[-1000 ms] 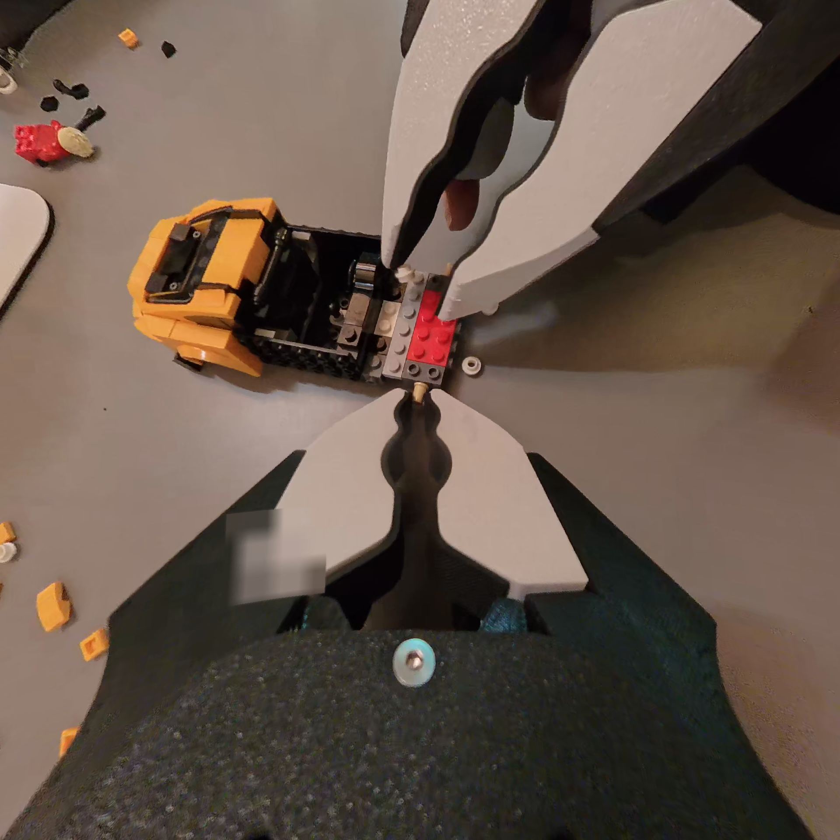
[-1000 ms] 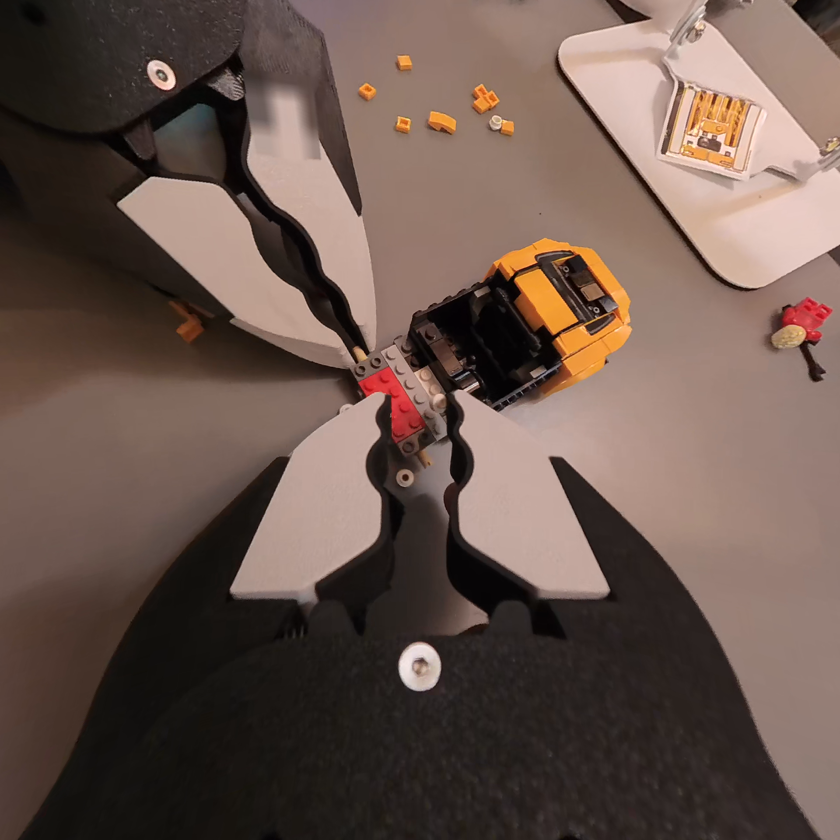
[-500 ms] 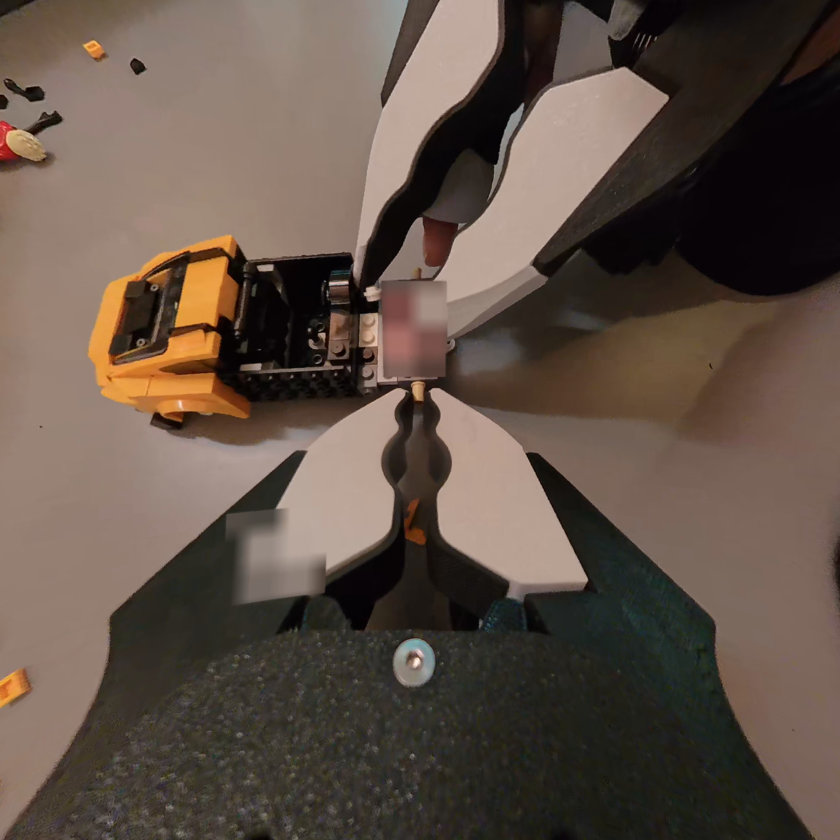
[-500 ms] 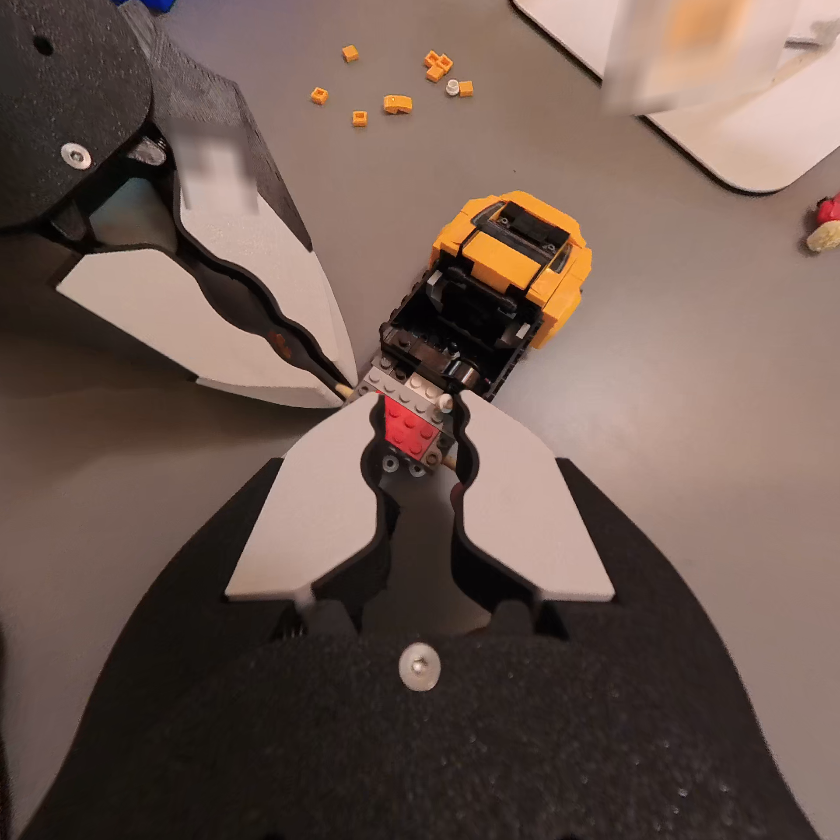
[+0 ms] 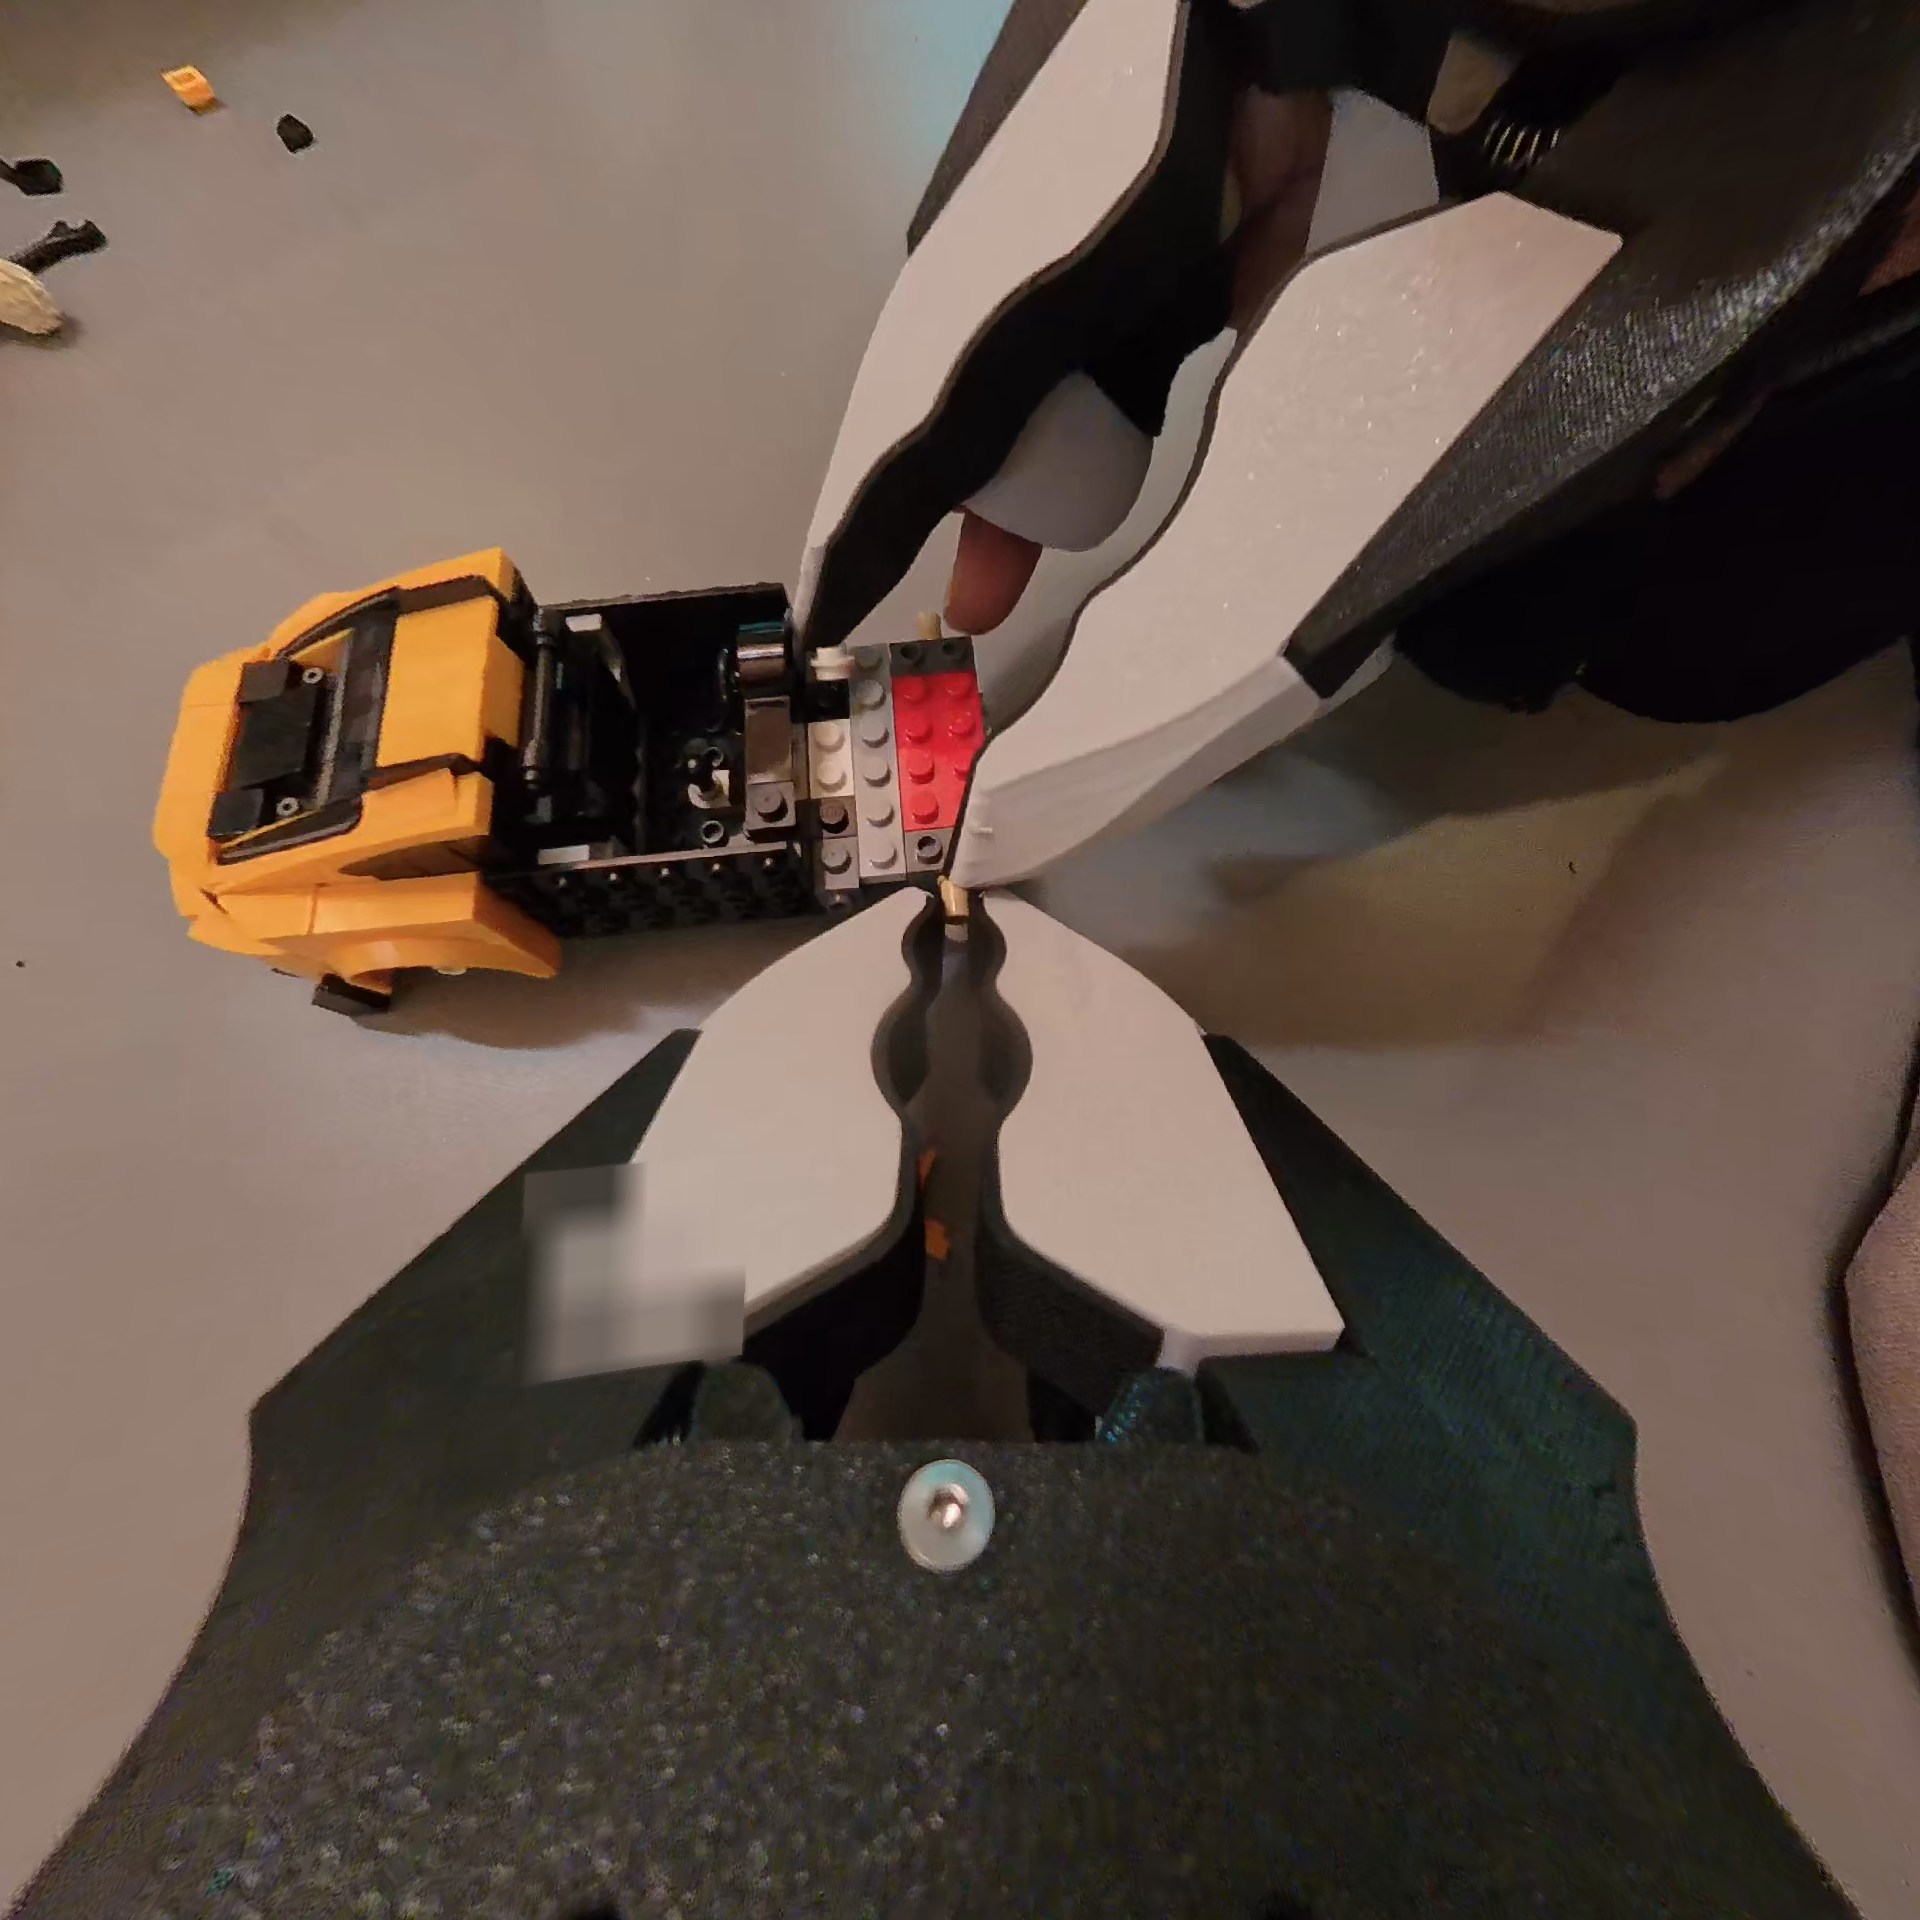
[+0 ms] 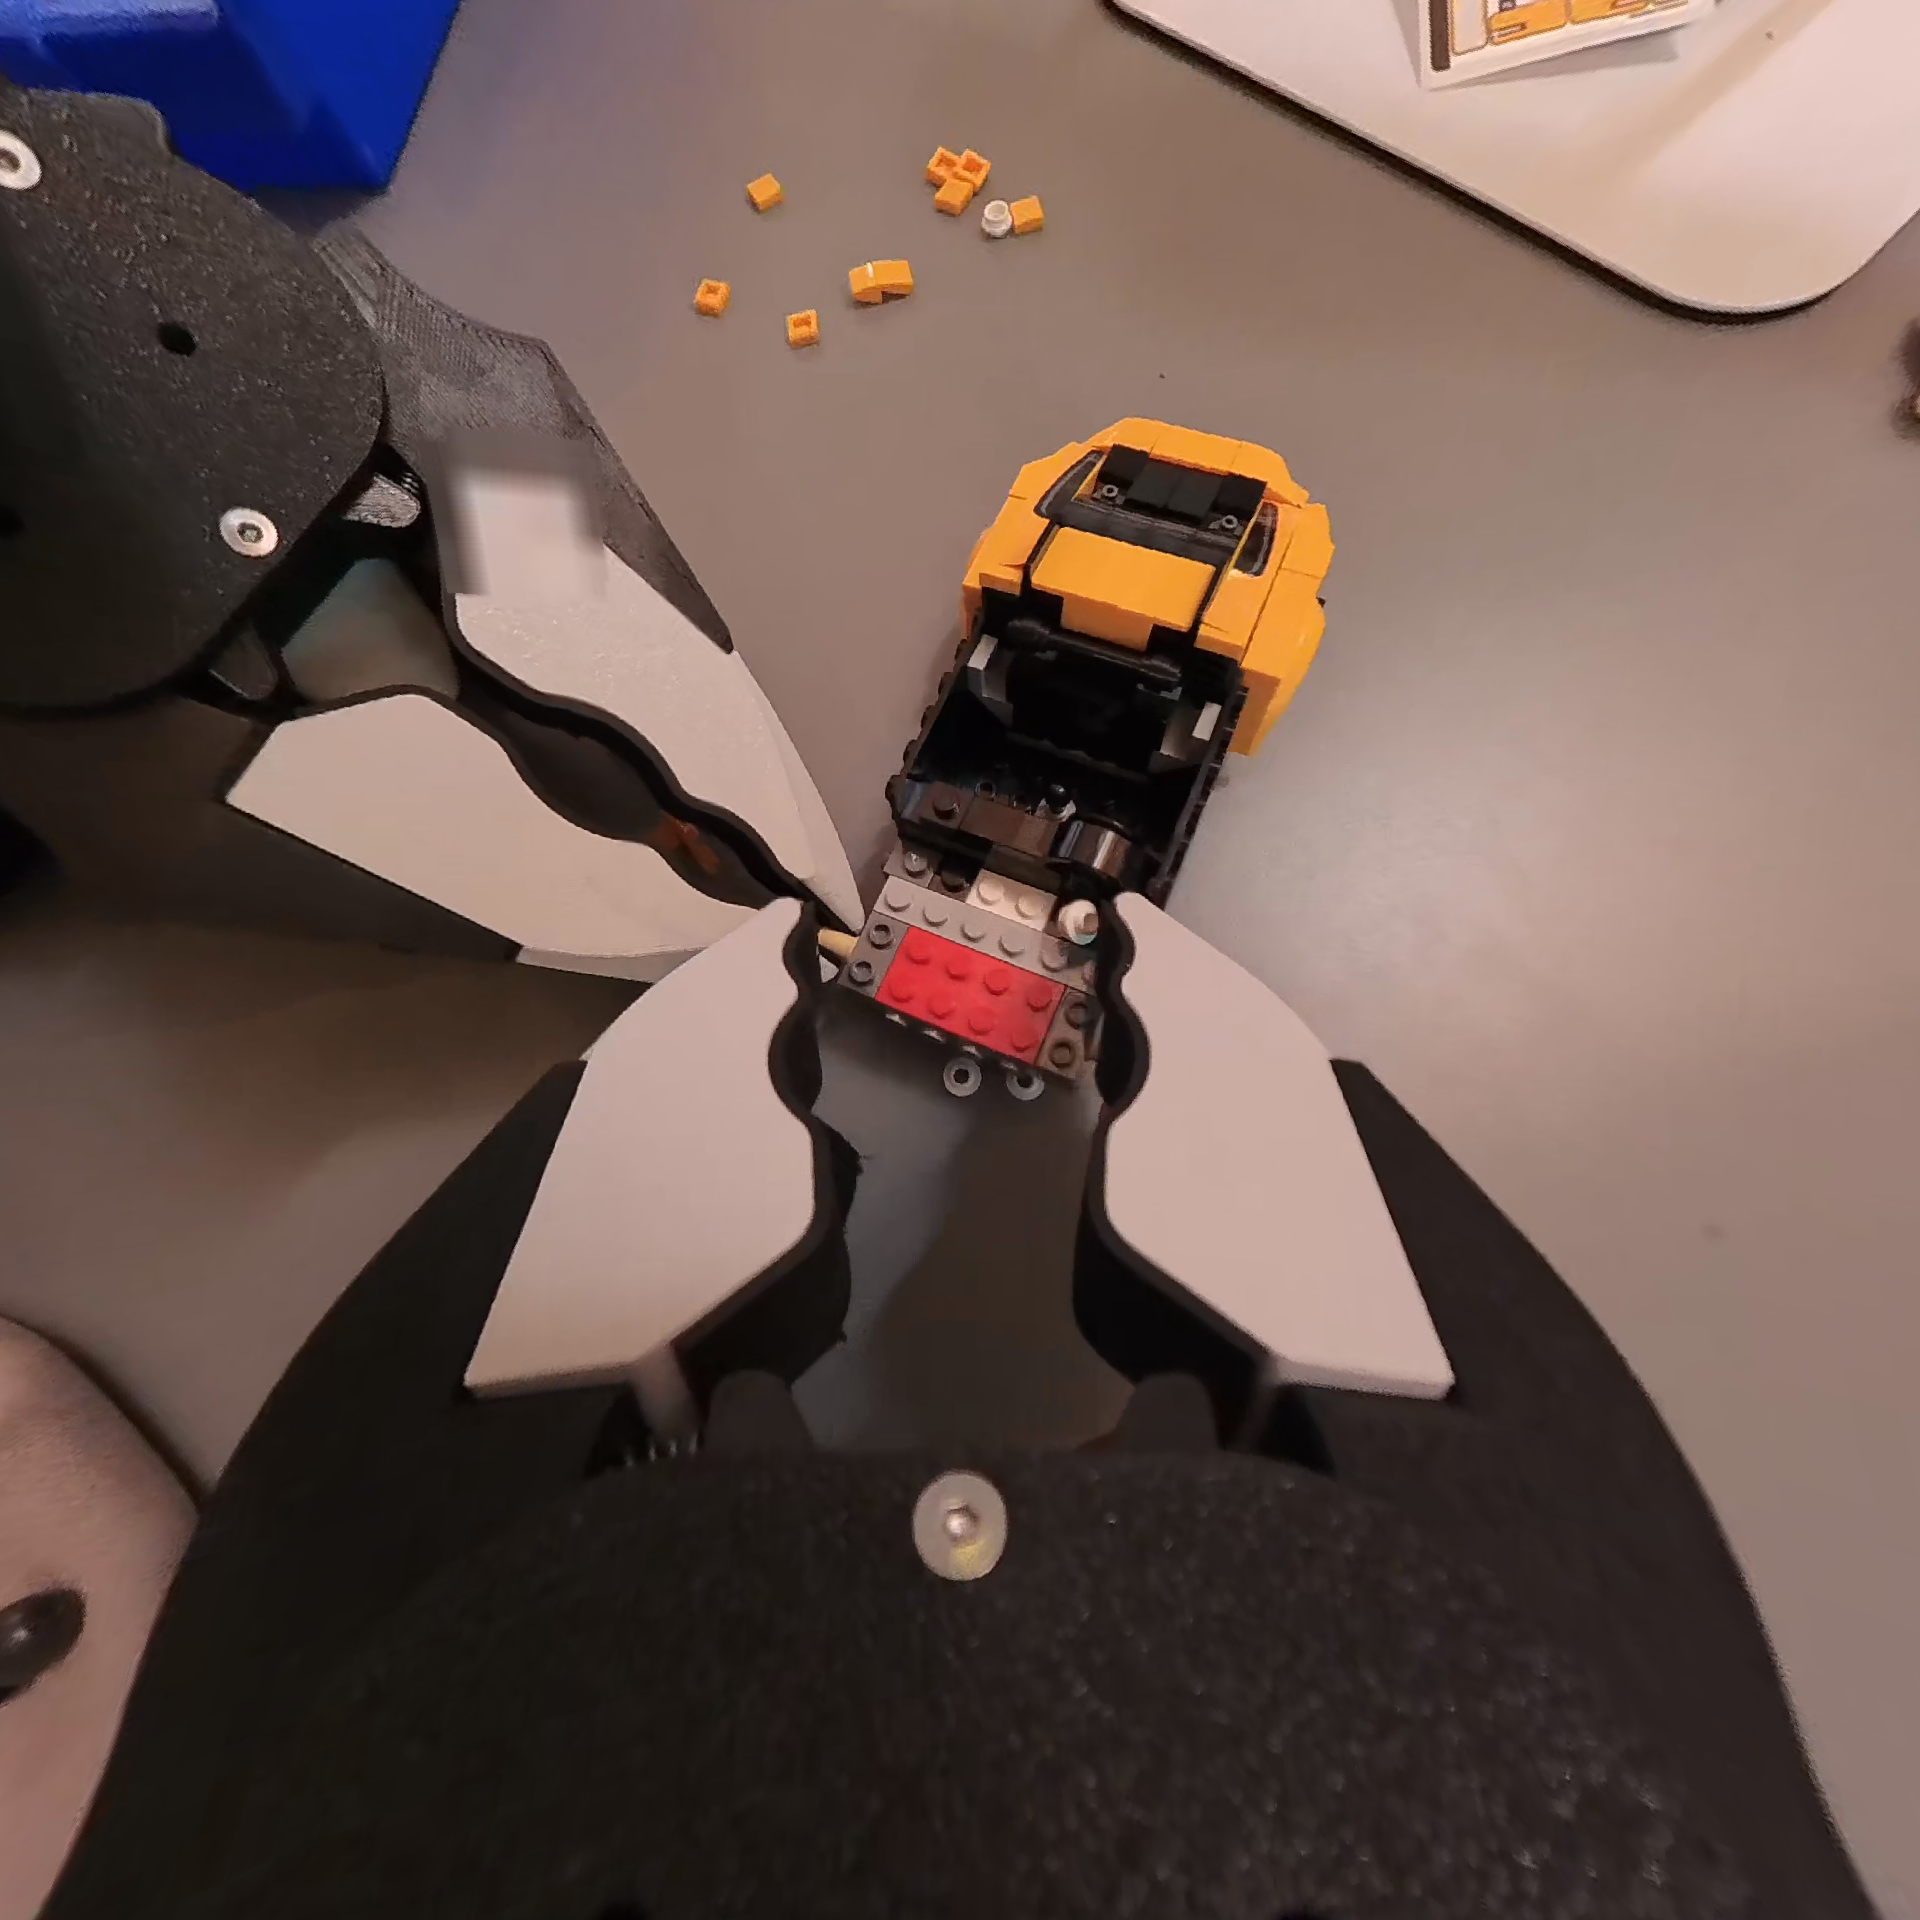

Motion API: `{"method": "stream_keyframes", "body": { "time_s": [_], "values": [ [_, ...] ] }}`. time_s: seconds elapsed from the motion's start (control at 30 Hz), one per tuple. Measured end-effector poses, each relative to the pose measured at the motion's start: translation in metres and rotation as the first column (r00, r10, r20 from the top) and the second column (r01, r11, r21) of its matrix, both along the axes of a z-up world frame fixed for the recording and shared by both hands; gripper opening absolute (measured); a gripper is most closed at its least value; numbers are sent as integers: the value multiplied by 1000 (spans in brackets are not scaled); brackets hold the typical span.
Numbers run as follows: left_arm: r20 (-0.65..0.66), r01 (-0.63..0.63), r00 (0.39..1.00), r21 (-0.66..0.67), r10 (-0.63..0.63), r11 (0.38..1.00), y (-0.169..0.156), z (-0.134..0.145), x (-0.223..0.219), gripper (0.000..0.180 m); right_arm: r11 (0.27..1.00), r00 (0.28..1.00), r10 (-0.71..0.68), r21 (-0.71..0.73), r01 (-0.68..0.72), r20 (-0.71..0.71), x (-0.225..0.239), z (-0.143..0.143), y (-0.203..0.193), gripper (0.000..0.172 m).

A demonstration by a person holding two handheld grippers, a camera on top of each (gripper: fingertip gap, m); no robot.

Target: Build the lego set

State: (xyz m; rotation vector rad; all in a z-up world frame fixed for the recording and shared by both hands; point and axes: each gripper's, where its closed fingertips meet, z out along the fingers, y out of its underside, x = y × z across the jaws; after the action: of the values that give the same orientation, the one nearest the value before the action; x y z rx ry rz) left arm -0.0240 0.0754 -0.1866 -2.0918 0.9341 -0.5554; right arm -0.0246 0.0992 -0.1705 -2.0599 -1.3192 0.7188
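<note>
A partly built toy car of orange and black bricks is seen lying on the grey tabletop, its open rear end made of grey, white and black plates with a red plate on top. The left tongs are pressed almost together, and a small tan peg that sticks out from the side of the car's rear is pinched at their tips; the same peg is shown in the right wrist view at the tips of the left tongs. The right tongs are spread wide, with the rear end of the car set between the two fingers; whether the pads press on it cannot be told. A small white stud is seen at the rear corner just beside the right-hand finger. Farther off, loose orange bricks are scattered on the tabletop, a white board with a printed sheet lies at the far right, and a blue object stands at the far left.
</note>
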Motion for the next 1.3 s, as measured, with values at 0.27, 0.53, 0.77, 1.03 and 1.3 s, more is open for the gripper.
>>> {"method": "stream_keyframes", "body": {
  "time_s": [0.27,0.53,0.77,1.03,1.3],
  "values": [
    [3,7,1000,-6,-7,1000,-1,-1,0,4,990,988,41,-125,-60,-148,-5,5,-11,63],
    [14,9,1000,-13,-9,1000,-2,0,-2,5,987,978,153,-24,-158,-145,-1,9,-15,67],
    [5,11,1000,-3,-11,1000,-2,-1,-1,4,998,991,62,15,-61,-117,8,14,6,29],
    [-17,4,1000,18,-4,1000,-2,-1,5,4,996,993,-71,-62,65,-99,10,0,13,15],
    [-43,-2,999,19,3,1000,-2,-4,11,5,992,992,-114,-56,110,-63,12,-5,15,8]
  ]
}}
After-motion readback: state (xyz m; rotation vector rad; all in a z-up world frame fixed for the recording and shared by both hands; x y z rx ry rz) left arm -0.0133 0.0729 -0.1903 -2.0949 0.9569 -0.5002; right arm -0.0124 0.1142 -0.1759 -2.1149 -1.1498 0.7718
